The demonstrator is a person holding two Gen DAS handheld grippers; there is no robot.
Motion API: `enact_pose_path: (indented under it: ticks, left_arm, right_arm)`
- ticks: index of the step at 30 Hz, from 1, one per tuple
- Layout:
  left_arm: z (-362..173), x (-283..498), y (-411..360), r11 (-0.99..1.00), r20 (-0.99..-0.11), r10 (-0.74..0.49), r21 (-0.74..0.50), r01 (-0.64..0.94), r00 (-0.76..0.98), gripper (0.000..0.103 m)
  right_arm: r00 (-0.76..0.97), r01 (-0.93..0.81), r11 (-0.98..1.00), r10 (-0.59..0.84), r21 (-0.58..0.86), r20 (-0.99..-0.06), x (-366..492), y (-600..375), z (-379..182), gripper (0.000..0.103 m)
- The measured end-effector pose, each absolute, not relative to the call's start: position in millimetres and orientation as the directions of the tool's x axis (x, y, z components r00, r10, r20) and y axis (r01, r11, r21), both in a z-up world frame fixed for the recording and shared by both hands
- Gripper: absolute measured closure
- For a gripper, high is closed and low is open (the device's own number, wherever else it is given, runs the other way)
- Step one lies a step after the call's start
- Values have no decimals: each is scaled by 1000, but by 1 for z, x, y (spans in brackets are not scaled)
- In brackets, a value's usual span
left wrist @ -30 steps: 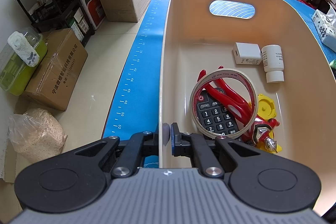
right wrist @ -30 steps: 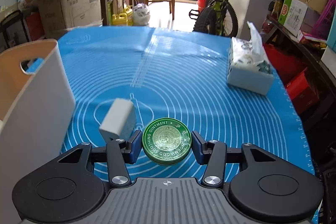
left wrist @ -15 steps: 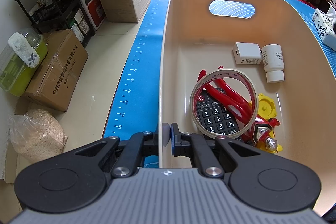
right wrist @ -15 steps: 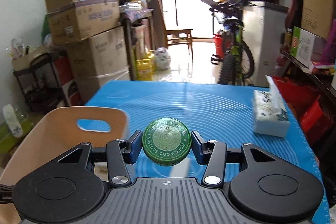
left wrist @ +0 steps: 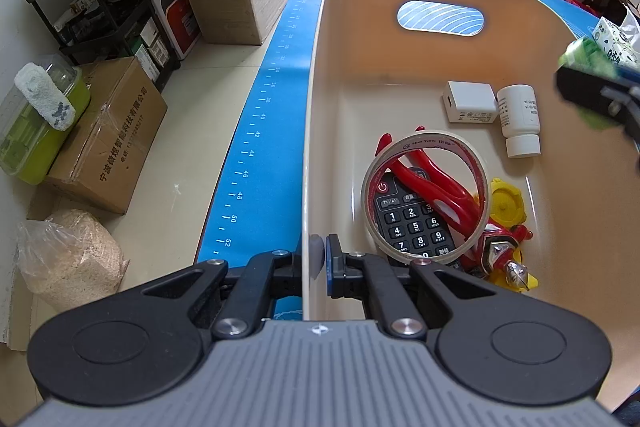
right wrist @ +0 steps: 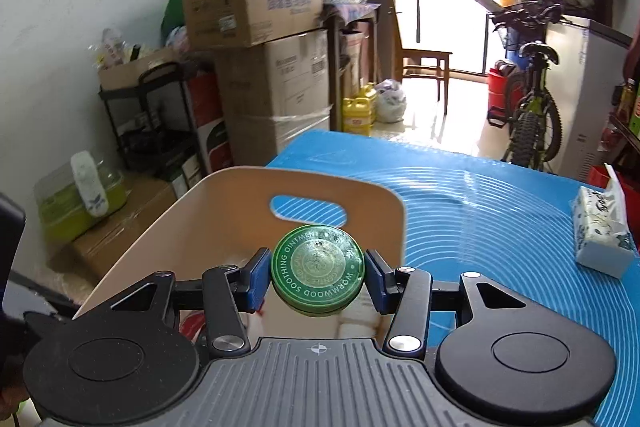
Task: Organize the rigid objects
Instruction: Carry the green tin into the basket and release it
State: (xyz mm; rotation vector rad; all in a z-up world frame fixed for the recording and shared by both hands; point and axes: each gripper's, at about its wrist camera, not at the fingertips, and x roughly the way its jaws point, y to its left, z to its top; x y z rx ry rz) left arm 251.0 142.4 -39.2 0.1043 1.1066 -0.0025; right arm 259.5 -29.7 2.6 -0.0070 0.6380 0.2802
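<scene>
Tool (right wrist: 318,277) pads clamp round embossed green tin (right wrist: 318,271) above smooth beige bin (right wrist: 248,187).

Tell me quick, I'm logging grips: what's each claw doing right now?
Left claw: closed on the bin wall.
Right claw: closed on the green ointment tin.

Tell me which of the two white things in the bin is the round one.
The white bottle, lying on its side with its cap toward the camera. The white charger beside it is a flat square block.
</scene>
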Motion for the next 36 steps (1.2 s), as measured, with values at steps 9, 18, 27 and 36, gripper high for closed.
enact_pose_path:
  ticks: [9,18,27,36]
  left_arm:
    - [-39,251,142,995,-892,51,84,54,448,95]
    - [-38,253,141,995,-891,51,85,57,452,95]
    - [-39,252,141,994,-891,55,89,56,451,95]
    - [-39,252,141,994,-891,54,89,57,451,95]
  right_arm:
    - [655,-378,926,273,7,-704,258,9,-18,48]
    - [563,-420,908,245,-17,-789,266,23,-32,45]
    - [601,-382,924,251,4,-759,264,7,-23,35]
    - [730,-241,966,243,93,-639,259,-44,19,29]
